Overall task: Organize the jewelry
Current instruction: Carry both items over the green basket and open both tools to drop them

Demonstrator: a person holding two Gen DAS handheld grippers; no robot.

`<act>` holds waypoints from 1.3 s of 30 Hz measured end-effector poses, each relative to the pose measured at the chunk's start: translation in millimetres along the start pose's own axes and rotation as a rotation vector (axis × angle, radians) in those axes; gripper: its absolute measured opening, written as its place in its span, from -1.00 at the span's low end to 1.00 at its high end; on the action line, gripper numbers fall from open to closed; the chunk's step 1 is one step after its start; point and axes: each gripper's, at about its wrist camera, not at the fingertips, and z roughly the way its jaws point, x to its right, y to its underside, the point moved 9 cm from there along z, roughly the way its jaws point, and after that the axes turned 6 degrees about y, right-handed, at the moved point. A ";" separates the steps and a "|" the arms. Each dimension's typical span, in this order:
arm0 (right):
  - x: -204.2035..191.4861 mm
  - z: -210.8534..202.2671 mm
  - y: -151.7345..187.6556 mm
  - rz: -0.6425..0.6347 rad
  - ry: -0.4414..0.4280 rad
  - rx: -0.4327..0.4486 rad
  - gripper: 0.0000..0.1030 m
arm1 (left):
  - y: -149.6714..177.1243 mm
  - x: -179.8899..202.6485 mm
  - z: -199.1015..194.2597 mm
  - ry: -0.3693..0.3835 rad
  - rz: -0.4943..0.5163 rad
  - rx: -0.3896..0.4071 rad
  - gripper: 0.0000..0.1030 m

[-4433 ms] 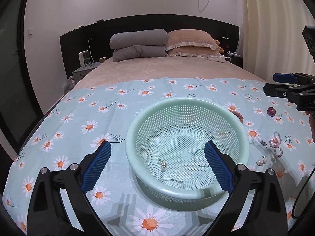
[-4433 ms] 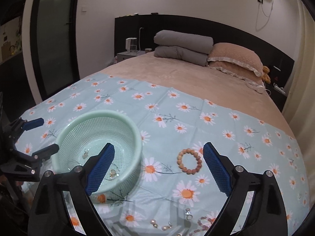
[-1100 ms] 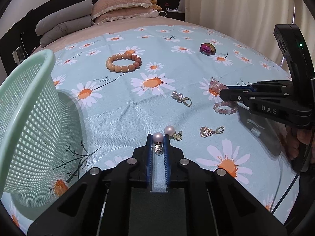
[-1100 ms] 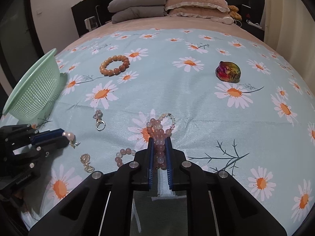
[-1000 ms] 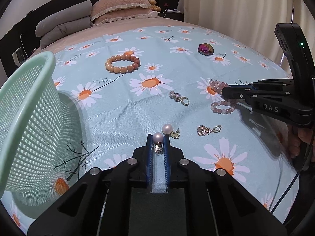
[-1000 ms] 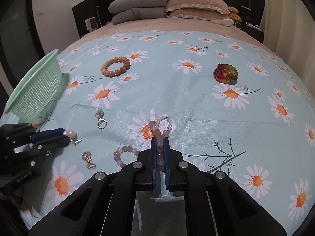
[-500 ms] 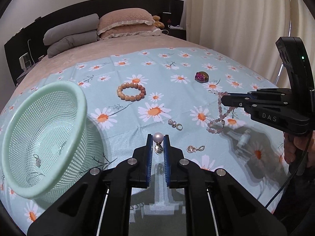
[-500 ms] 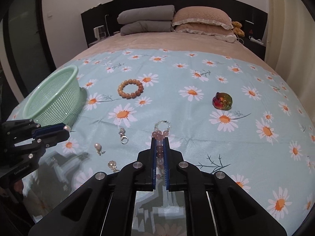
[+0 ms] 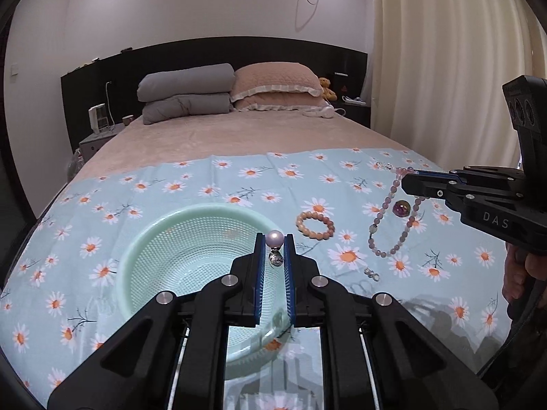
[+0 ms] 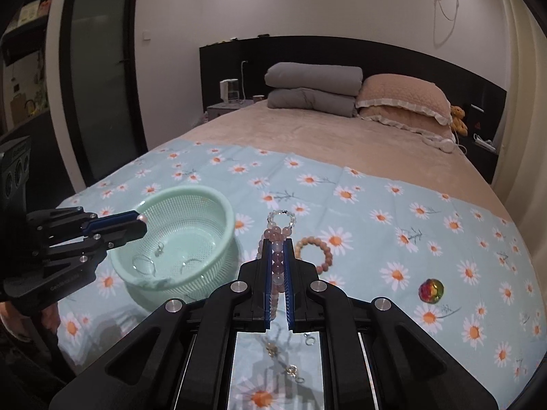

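Note:
My left gripper (image 9: 274, 239) is shut on a pearl earring (image 9: 275, 240) and holds it in the air above the green mesh basket (image 9: 154, 235); it also shows in the right wrist view (image 10: 142, 220) over the basket's near rim (image 10: 212, 201). My right gripper (image 10: 277, 239) is shut on a pink bead bracelet (image 10: 276, 235), lifted off the cloth; in the left wrist view the bracelet (image 9: 388, 218) hangs from that gripper (image 9: 408, 179). Rings and earrings lie in the basket.
On the daisy cloth (image 9: 171, 184) lie an orange bead bracelet (image 9: 315, 224), an iridescent ornament (image 10: 431, 290), and small earrings (image 10: 294, 370) near the front. Pillows and folded grey blankets (image 9: 186, 92) are at the bed's head.
Both grippers have risen with their jewelry. The left has swung left over the basket with the pearl earring. The pink bracelet now hangs clear of the cloth.

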 end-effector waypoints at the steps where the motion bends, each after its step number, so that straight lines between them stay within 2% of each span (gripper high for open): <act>1: -8.7 0.9 -6.6 -0.010 -0.013 0.006 -0.88 | -1.4 -8.0 -3.5 -0.010 -0.004 0.004 -0.80; 7: -53.2 7.3 -38.3 -0.058 -0.073 0.039 -0.88 | 2.0 -48.2 -13.7 -0.062 -0.023 -0.013 -0.79; 12: -80.2 18.1 -48.8 -0.082 -0.106 0.036 -0.88 | 8.7 -71.3 -15.4 -0.086 -0.036 -0.027 -0.79; 24: -106.4 54.2 -20.6 -0.093 -0.117 -0.065 -0.88 | 35.4 -95.6 -4.1 -0.084 -0.079 -0.072 -0.79; 31: -100.9 66.2 -9.6 -0.095 -0.074 -0.102 -0.83 | 44.6 -101.8 0.0 -0.075 -0.112 -0.083 -0.76; 32: -97.8 66.4 -9.6 -0.085 -0.073 -0.103 -0.79 | 45.2 -103.1 -0.4 -0.069 -0.121 -0.085 -0.53; 33: -93.9 67.4 -9.7 -0.074 -0.070 -0.106 -0.49 | 45.1 -104.3 -1.7 -0.068 -0.125 -0.083 -0.28; 34: -91.8 66.9 -9.5 -0.068 -0.070 -0.107 0.15 | 44.1 -105.5 -4.5 -0.079 -0.123 -0.072 0.28; 35: -89.0 64.3 -11.2 -0.063 -0.064 -0.087 0.42 | 42.4 -107.3 -8.6 -0.100 -0.118 -0.054 0.64; 36: -86.6 60.2 -13.3 -0.061 -0.056 -0.063 0.64 | 40.1 -107.7 -13.7 -0.120 -0.112 -0.032 0.68; 37: -85.2 57.4 -14.5 -0.061 -0.054 -0.053 0.63 | 37.7 -108.1 -17.9 -0.127 -0.109 -0.017 0.70; 39: -81.2 53.4 -16.4 -0.057 -0.044 -0.044 0.63 | 34.2 -110.6 -22.8 -0.143 -0.115 -0.011 0.92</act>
